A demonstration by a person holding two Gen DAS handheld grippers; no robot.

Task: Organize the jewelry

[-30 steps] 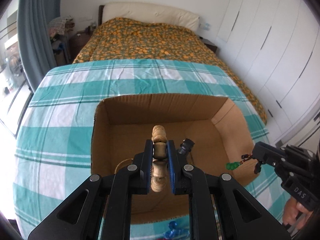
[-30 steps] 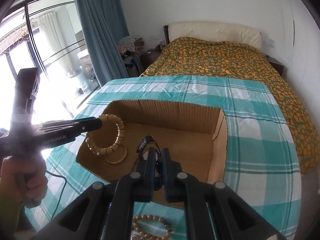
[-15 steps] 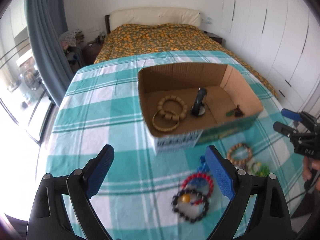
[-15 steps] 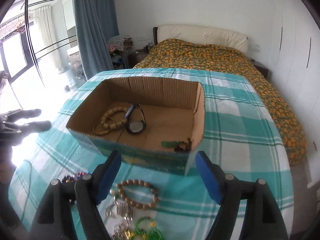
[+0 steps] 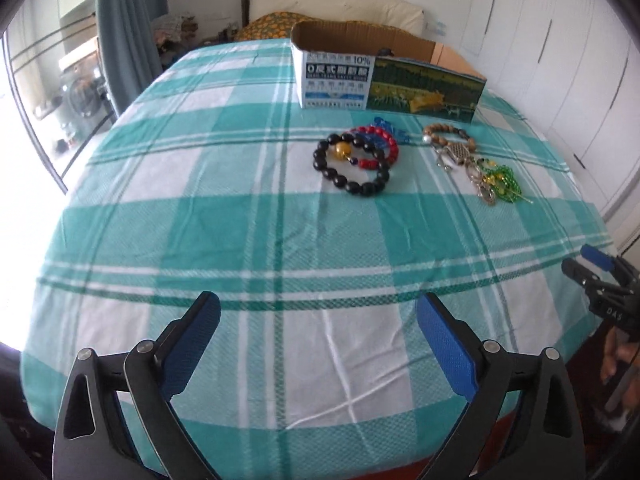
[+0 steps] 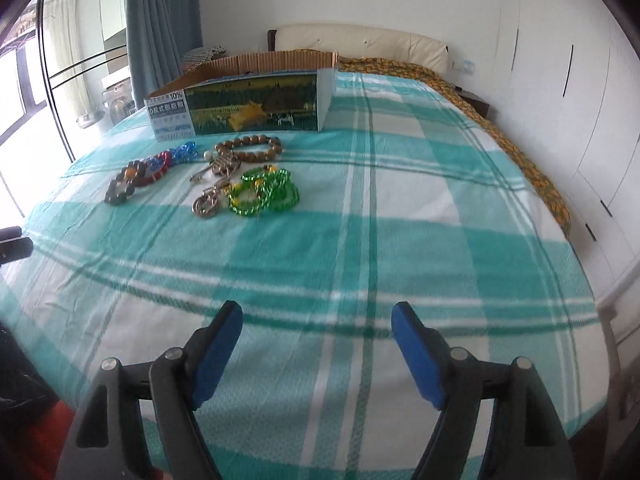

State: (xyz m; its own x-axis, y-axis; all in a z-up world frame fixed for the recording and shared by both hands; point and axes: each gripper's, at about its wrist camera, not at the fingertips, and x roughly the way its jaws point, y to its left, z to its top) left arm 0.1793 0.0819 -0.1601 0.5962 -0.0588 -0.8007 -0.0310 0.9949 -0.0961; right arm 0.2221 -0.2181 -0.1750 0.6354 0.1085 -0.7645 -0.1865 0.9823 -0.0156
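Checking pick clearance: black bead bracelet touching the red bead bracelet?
Touching. Left wrist view shows the black bead bracelet overlapping the red bead bracelet, their loops crossing with no cloth visible between them.

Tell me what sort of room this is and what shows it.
Most likely a home bedroom. A bed with an orange-patterned cover and a cream padded headboard stands behind the checked-cloth table, white built-in wardrobe doors line the wall beside it, and a blue curtain hangs at the big window.
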